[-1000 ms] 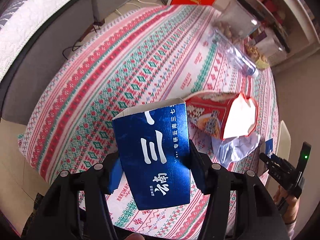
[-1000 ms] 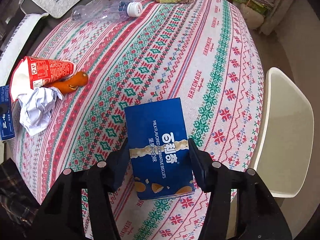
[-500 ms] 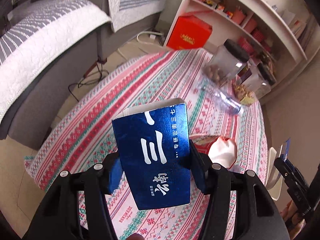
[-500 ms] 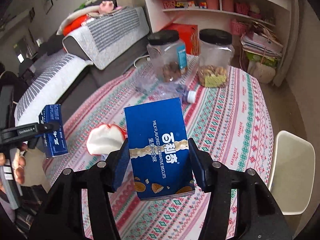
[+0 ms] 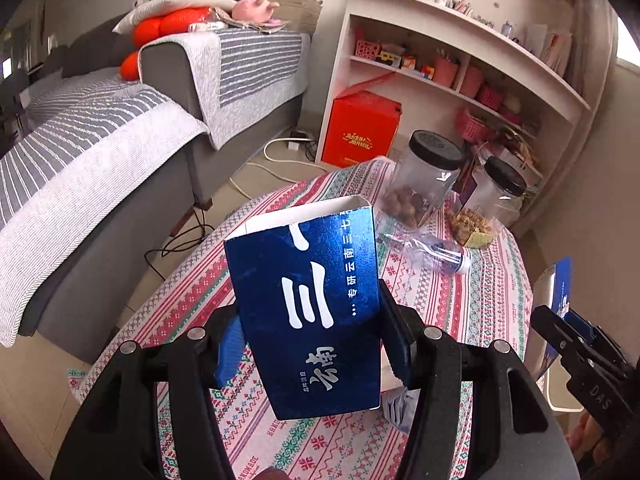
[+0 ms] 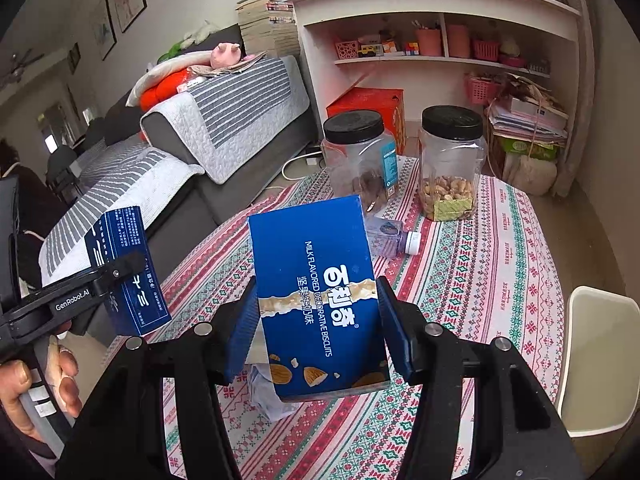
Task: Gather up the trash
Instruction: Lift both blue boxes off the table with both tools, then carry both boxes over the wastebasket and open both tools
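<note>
1. Currently, the left gripper (image 5: 310,344) is clamping an open-topped dark blue carton (image 5: 308,304) upright between its fingers, above the table (image 5: 500,280).
2. Likewise, the right gripper (image 6: 316,328) is squeezing a blue biscuit box (image 6: 320,296).
3. Judging ahead: keeping both squeezes firm while carrying; no bin is showing, and a bottle (image 6: 390,238) is lying beyond the biscuit box.

I see soft daylight, brightest at 2 o'clock; heavy fisheye bend and dark corners, w/ center sharp.
</note>
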The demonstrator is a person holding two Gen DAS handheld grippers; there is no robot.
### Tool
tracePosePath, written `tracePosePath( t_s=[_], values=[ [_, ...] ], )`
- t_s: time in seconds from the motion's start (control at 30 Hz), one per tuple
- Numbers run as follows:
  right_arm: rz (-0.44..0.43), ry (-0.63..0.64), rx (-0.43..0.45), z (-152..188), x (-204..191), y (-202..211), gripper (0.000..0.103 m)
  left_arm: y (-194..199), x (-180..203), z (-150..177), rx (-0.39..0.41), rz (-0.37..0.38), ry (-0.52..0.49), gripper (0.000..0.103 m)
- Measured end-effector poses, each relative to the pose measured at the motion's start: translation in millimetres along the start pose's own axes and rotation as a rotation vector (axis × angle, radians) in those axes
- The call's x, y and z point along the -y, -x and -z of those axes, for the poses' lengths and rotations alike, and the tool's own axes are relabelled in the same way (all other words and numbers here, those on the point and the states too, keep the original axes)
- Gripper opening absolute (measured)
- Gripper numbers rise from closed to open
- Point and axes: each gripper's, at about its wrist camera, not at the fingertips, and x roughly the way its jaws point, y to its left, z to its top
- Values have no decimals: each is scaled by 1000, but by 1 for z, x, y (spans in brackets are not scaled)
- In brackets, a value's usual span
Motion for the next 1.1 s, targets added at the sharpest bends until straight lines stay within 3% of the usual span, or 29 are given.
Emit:
tracePosePath(
  t_s=[0.2,0.7,1.1],
  values=[
    [29,-16,5,0,7,1,53,3,13,-3,35,-14,-20,57],
    [83,-35,23,-1,26,6,54,2,32,-2,35,6,-60,57],
    [193,-121,80,-5,84,36,54,-7,65,-1,24,43,-97,57]
  ],
)
